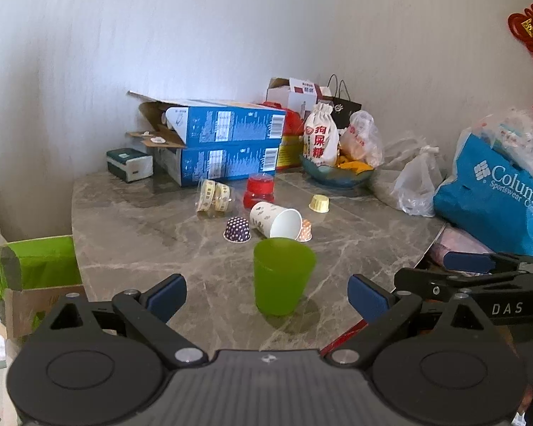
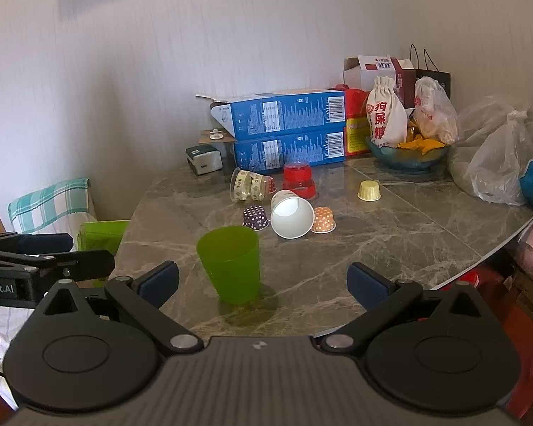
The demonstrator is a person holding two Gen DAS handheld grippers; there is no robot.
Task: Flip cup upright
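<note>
A green plastic cup (image 1: 282, 277) stands upright on the marble table (image 1: 142, 234), mouth up; it also shows in the right wrist view (image 2: 232, 262). A white paper cup (image 1: 277, 220) lies on its side behind it, mouth toward me, also seen in the right wrist view (image 2: 290, 213). My left gripper (image 1: 266, 293) is open and empty, its blue pads (image 1: 167, 293) on either side of the green cup, a little in front of it. My right gripper (image 2: 263, 282) is open and empty, to the right of the green cup.
Small upturned cupcake liners (image 2: 255, 217), a red jar (image 2: 298, 179) and a clear cup on its side (image 2: 248, 184) sit mid-table. Blue boxes (image 2: 284, 131), a bowl (image 2: 405, 156) and bags (image 1: 494, 191) crowd the back. The table's edge (image 2: 479, 259) curves on the right.
</note>
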